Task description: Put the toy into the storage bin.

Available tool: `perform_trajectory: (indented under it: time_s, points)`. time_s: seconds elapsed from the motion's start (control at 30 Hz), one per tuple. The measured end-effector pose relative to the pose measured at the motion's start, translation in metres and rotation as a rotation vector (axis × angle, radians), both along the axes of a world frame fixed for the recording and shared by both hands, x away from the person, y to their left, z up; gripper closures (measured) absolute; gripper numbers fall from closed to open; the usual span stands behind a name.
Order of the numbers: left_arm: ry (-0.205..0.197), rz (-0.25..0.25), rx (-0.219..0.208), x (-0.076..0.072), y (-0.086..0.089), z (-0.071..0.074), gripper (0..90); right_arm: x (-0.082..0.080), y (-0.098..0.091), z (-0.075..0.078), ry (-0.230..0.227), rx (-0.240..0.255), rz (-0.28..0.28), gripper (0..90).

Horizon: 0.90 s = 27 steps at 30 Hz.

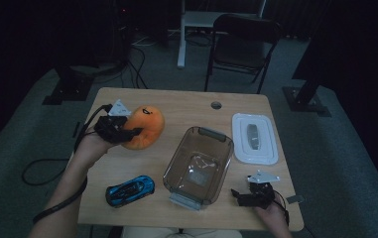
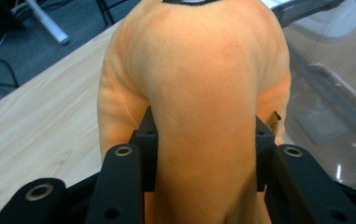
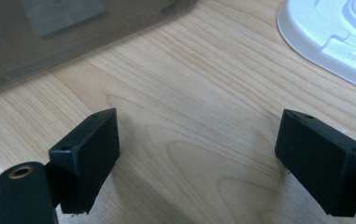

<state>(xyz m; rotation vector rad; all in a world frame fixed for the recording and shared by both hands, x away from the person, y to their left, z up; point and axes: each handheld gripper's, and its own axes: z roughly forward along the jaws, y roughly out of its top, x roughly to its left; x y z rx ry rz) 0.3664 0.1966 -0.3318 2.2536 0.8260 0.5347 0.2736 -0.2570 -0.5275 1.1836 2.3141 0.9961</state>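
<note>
Dim room, wooden counter (image 1: 186,106). Left tool (image 1: 132,133) is clamped on the orange plush toy (image 1: 147,126), lifted at 9 o'clock of the clear bin (image 1: 176,161). Drop-in's left, I reckon. Right tool (image 3: 199,158) gapes empty at 4 o'clock.

My two grippers, left (image 1: 127,133) and right (image 1: 239,197), are matte black with blocky rectangular jaws, brass-ringed screw holes on their arms, a grey three-cornered plate on top and a black cable trailing from each, and my forearms are bare of sleeves.
</note>
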Motion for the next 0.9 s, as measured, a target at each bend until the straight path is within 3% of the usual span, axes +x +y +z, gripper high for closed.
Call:
perform_trajectory:
  time_s: [0.37, 0.6, 0.9]
  points:
    - [-0.036, -0.119, -0.008, 0.000, -0.047, 0.024, 61.7, 0.000, 0.000, 0.000, 0.000, 0.001, -0.001, 13.4]
    - [-0.033, -0.194, -0.001, 0.001, -0.076, 0.035, 61.7, 0.000, 0.000, 0.000, 0.001, 0.002, -0.001, 13.4]
    - [-0.021, -0.282, 0.006, 0.001, -0.116, 0.034, 61.6, 0.000, 0.000, 0.000, 0.001, 0.001, -0.001, 13.4]
